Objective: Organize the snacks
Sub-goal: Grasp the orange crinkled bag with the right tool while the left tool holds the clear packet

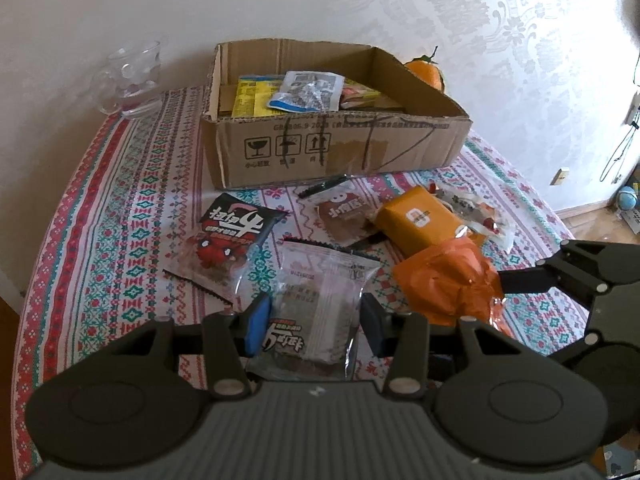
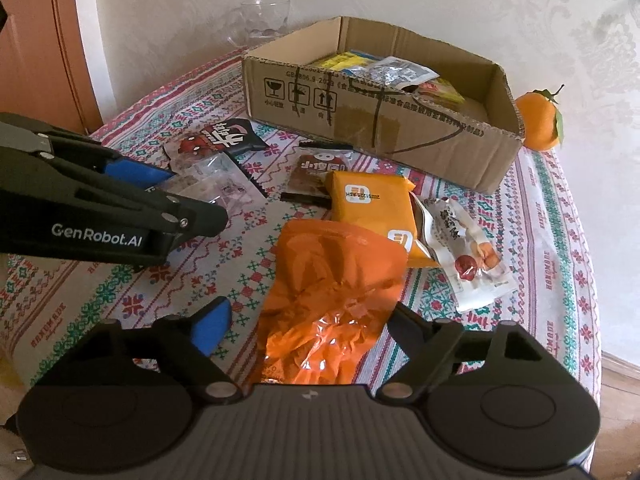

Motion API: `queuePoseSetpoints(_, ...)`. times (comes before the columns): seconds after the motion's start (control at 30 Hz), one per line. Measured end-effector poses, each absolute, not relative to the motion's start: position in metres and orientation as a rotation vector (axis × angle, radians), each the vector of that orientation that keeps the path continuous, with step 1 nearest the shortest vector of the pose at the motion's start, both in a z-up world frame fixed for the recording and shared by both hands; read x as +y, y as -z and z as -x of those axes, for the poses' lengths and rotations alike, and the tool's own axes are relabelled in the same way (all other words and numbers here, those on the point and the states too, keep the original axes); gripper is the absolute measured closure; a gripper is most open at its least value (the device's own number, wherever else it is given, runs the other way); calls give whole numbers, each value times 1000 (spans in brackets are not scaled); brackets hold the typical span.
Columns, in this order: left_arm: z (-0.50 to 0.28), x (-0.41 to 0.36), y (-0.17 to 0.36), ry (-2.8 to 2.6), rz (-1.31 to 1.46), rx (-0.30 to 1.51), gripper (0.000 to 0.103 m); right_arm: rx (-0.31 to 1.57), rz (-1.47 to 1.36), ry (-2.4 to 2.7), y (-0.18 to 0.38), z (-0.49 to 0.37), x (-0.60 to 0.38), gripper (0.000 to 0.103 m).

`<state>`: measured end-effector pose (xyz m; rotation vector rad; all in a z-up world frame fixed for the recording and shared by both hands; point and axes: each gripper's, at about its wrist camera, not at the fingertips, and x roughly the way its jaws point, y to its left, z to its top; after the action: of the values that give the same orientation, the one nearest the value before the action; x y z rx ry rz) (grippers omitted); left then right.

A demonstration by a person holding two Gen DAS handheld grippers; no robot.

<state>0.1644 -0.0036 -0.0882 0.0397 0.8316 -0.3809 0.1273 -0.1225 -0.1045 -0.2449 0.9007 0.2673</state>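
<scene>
A cardboard box (image 1: 280, 152) at the back of the table holds several snack packets (image 1: 308, 92). Loose snacks lie in front of it. My left gripper (image 1: 316, 320) has its fingers on both sides of a clear snack packet (image 1: 320, 288) on the cloth, and the fingers look pressed against its edges. My right gripper (image 2: 308, 328) is open around a crumpled orange bag (image 2: 332, 280), with a gap on each side. The left gripper also shows in the right wrist view (image 2: 192, 200).
A black-red packet (image 1: 236, 232), a brown packet (image 1: 344, 216), an orange pack (image 1: 420, 220) and a white dried-fruit packet (image 2: 468, 252) lie on the patterned tablecloth (image 1: 120, 200). A glass mug (image 1: 132, 80) stands back left. A mandarin (image 2: 538, 120) sits right of the box.
</scene>
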Motion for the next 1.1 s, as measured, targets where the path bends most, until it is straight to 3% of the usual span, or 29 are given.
queuePoseSetpoints(0.17,-162,0,87,391,-34,833,56,901,245,-245,101,-128,-125,31)
queuePoseSetpoints(0.37,-158,3,87,399,-43,846,56,907,251,-229,99,-129,-129,35)
queuePoseSetpoints(1.1,-149,5,78,422,-47,836,56,875,217,-258,77,-124,-145,37)
